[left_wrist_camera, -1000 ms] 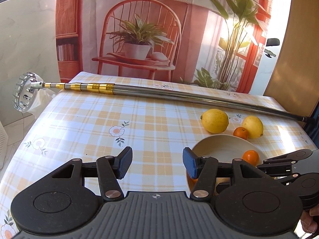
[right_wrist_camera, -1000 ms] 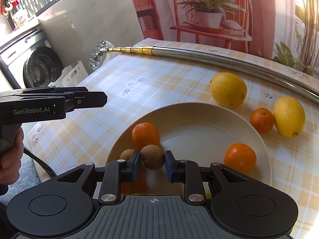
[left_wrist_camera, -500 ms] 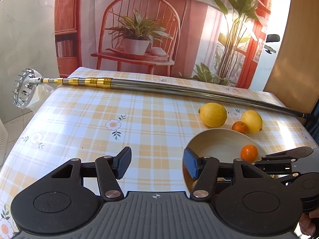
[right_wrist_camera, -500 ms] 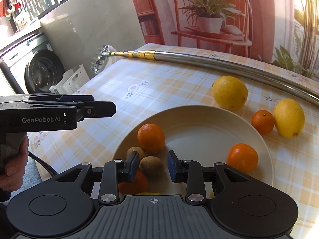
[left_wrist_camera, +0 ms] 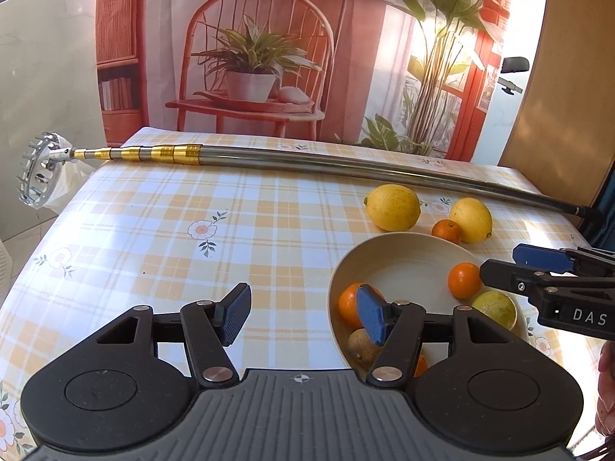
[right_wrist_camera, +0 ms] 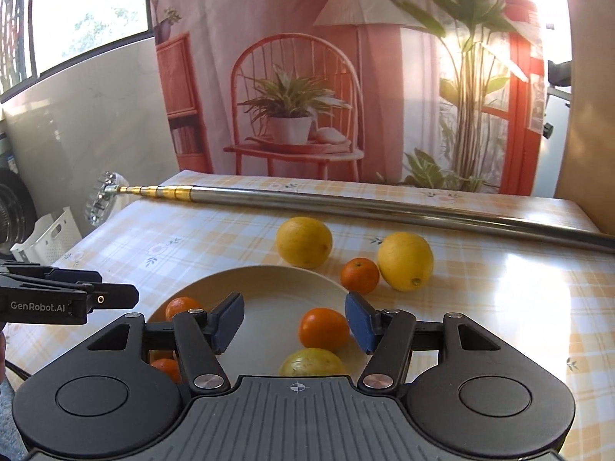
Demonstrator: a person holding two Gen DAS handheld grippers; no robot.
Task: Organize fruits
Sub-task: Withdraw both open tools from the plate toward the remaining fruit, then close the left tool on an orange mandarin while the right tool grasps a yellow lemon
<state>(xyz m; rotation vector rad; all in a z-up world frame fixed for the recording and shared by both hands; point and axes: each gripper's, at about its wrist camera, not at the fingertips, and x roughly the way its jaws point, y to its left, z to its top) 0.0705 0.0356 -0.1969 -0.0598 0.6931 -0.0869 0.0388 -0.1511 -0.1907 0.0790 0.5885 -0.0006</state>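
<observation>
A cream bowl (left_wrist_camera: 384,241) (right_wrist_camera: 261,273) holds oranges (left_wrist_camera: 463,280) (right_wrist_camera: 323,327), a yellow-green fruit (left_wrist_camera: 494,309) (right_wrist_camera: 313,361) and a brown kiwi (left_wrist_camera: 361,342). Two lemons (right_wrist_camera: 303,242) (right_wrist_camera: 405,261) and a small orange (right_wrist_camera: 359,274) lie on the checked cloth beyond the bowl. My right gripper (right_wrist_camera: 294,322) (left_wrist_camera: 503,263) hangs open above the bowl, holding nothing. My left gripper (left_wrist_camera: 303,315) (right_wrist_camera: 115,288) is open at the bowl's left rim, also holding nothing.
A long metal telescopic pole (left_wrist_camera: 307,159) (right_wrist_camera: 346,199) with a toothed picker head lies across the far side of the table. A printed backdrop stands behind the table. A white crate (right_wrist_camera: 46,234) sits on the floor to the left.
My right gripper opened and let the brown kiwi go into the bowl, then rose and tilted up. The left gripper shifted slightly and stayed open.
</observation>
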